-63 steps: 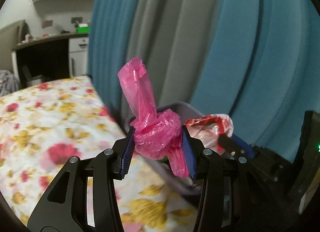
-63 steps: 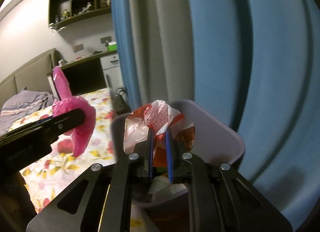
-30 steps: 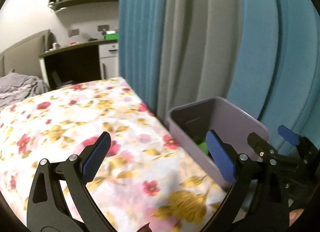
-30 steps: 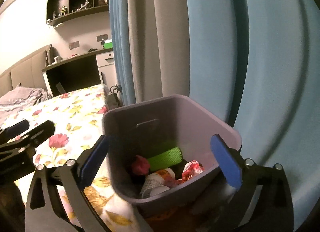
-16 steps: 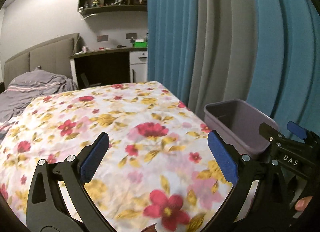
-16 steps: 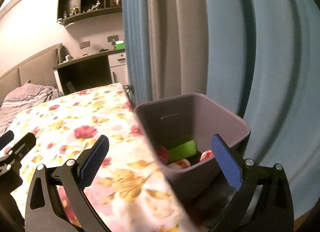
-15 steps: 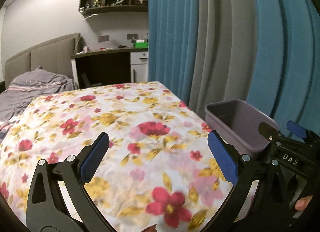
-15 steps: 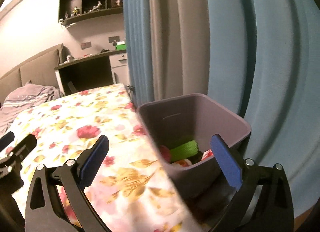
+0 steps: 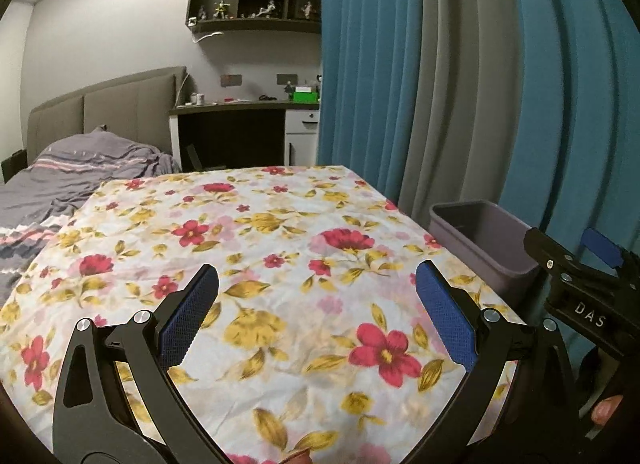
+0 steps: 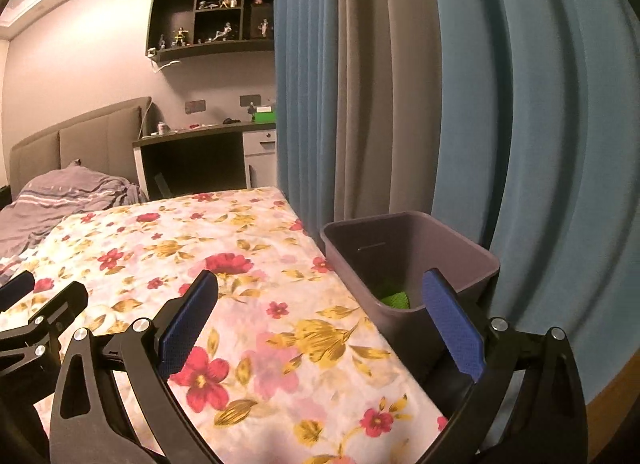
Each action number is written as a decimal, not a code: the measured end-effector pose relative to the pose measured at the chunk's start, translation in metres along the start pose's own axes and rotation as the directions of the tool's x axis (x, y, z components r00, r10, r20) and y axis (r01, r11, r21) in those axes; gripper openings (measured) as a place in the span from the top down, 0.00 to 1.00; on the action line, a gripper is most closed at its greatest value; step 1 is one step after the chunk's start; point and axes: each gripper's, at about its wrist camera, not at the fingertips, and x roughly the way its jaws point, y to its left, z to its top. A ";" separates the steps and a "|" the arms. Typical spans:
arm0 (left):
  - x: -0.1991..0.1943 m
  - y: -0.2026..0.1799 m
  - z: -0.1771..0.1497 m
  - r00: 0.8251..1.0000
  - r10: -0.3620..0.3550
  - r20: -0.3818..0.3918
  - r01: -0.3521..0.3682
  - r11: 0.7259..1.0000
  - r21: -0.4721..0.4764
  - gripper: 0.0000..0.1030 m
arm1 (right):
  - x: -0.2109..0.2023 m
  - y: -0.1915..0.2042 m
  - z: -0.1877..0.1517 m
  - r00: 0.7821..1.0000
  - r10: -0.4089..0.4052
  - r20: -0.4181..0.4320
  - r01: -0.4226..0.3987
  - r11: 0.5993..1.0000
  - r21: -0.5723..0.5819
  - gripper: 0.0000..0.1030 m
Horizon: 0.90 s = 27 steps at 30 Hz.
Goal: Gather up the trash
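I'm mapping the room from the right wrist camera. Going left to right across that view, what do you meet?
Grey bedding → dark desk → flowered sheet → purple bin → blue curtain.

a grey-purple plastic bin [image 10: 404, 260] is standing upright just beside the edge of the flowered surface, in front of the blue and grey curtains, its top lying open. a bright green mesh-textured piece of trash [image 10: 394, 298] is lying low inside it, partly showing above the near wall.
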 end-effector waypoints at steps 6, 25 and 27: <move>-0.013 0.007 -0.002 1.000 -0.006 0.007 0.006 1.000 -0.006 0.06 | -0.011 0.012 -0.004 1.000 0.010 0.004 -0.010 1.000 -0.015 0.05; -0.019 0.005 -0.001 1.000 -0.010 0.008 0.010 1.000 0.005 0.06 | -0.015 0.016 -0.004 1.000 0.016 0.007 -0.015 1.000 -0.019 0.05; -0.020 0.005 -0.001 1.000 -0.009 0.010 0.009 1.000 0.006 0.06 | -0.015 0.016 -0.004 1.000 0.015 0.006 -0.015 1.000 -0.019 0.05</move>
